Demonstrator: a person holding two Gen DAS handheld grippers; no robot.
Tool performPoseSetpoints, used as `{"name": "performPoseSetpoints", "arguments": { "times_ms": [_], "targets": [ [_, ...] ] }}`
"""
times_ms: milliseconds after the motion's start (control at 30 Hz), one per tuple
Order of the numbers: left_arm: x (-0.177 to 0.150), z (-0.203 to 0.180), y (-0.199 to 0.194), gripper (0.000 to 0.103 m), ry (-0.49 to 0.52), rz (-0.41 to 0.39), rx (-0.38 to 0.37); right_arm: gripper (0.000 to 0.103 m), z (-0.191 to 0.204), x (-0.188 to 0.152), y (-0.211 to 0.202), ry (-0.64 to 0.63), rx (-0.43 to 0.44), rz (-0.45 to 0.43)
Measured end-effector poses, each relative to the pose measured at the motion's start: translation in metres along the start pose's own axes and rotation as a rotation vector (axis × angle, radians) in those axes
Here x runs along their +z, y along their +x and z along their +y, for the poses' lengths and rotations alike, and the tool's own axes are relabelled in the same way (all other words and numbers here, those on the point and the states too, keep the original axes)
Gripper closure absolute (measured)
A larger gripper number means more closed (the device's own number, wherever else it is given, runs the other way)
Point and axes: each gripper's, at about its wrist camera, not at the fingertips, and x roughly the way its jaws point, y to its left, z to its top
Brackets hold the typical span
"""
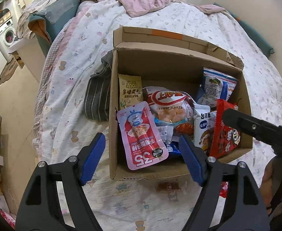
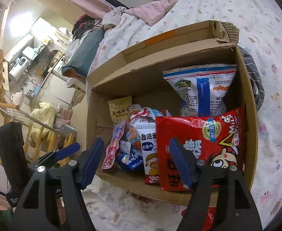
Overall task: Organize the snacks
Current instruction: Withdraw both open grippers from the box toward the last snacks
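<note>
Snacks fill the cardboard box (image 1: 114, 115) on the bed (image 1: 160, 21).
Left gripper (image 1: 142, 158) and right gripper (image 2: 136, 161) hover near it, jaws apart, empty.

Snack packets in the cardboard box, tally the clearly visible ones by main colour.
Red: 1, the milk candy bag
Pink: 1, the crab stick pouch
Yellow: 1, the peanut packet
Mostly white: 3, shrimp flakes, blue-striped bag, rice snack
Total: 6; smaller packets underneath are unclear.
</note>
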Motion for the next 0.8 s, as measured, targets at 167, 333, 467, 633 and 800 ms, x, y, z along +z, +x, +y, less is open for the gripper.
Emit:
{"name": "performPoseSetpoints", "arguments": {
  "times_ms": [167, 333, 467, 633, 800],
  "targets": [
    [-0.001, -0.001, 0.0, 0.027, -0.003, 0.003, -0.004, 0.029, -0.003, -0.001, -0.001, -0.008, -0.009, -0.002],
    [-0.002, -0.004, -0.002, 0.027, -0.004, -0.007, -0.005, 0.029, -0.009, -0.002, -0.005, 0.006, -0.015, -0.007],
    [-0.004, -0.006, -0.004, 0.027, -0.003, -0.013, 0.002, 0.029, -0.011, -0.006, -0.013, 0.012, -0.028, -0.019],
    [-0.009, -0.009, -0.013, 0.027, 0.0, -0.023, -0.014, 0.029, -0.014, -0.013, -0.024, 0.025, -0.033, -0.03],
    [-0.017, -0.011, -0.025, 0.027, -0.006, -0.041, -0.013, 0.029, -0.013, -0.024, -0.038, 0.008, -0.059, -0.038]
  ]
}}
